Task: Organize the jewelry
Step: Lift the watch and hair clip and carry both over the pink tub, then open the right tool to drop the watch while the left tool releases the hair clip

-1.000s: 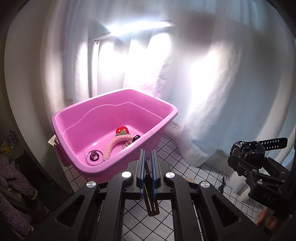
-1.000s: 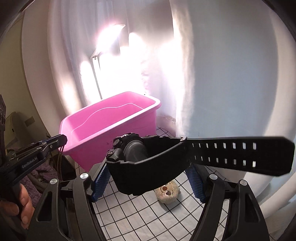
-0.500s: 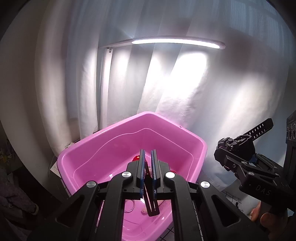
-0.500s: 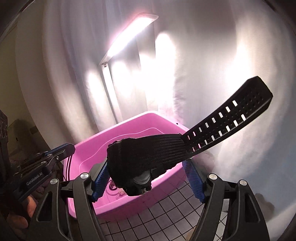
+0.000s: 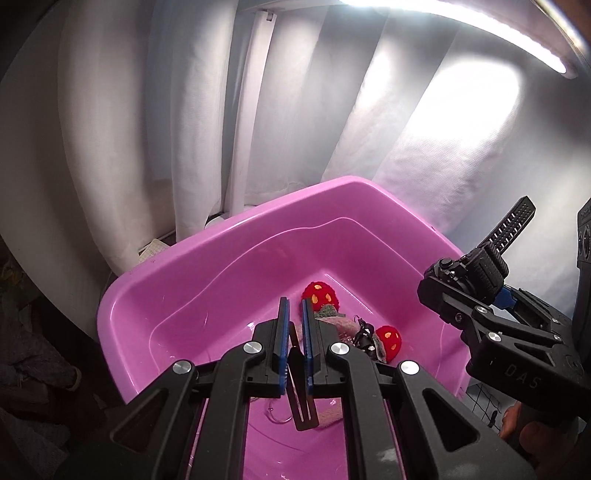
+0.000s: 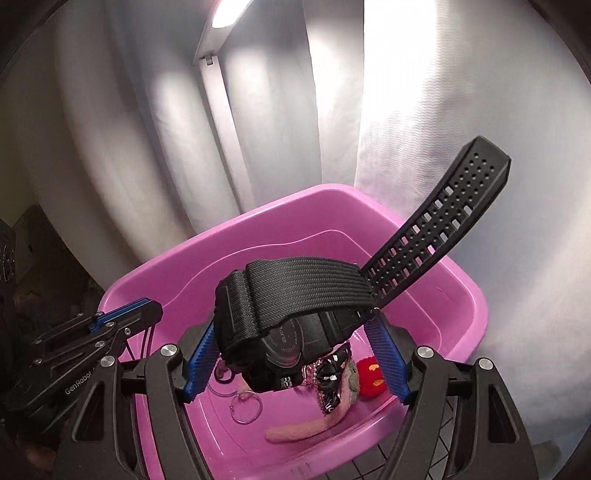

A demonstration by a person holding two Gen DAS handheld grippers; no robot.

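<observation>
A: Where is our black watch (image 6: 295,314)?

B: Our right gripper (image 6: 295,354) fingers squeeze it, up over the pink tub (image 6: 461,295).

A: And our left gripper (image 5: 293,343)?

B: Its fingers pinch a thin dark clip (image 5: 301,398) above the tub.

Left gripper (image 5: 293,308) hangs over the pink tub (image 5: 177,284), blue-padded fingers (image 5: 283,332) pinched together on a thin dark strip (image 5: 301,398) that trails back toward the camera. Down in the tub, two red knitted strawberries (image 5: 320,295) on a pink fuzzy band. At the right, the right gripper (image 5: 476,284) carries a black watch (image 5: 480,266), its perforated strap (image 5: 511,225) angled upward. White curtain (image 5: 295,110) behind, lamp bar (image 5: 461,26) glaring overhead.
</observation>
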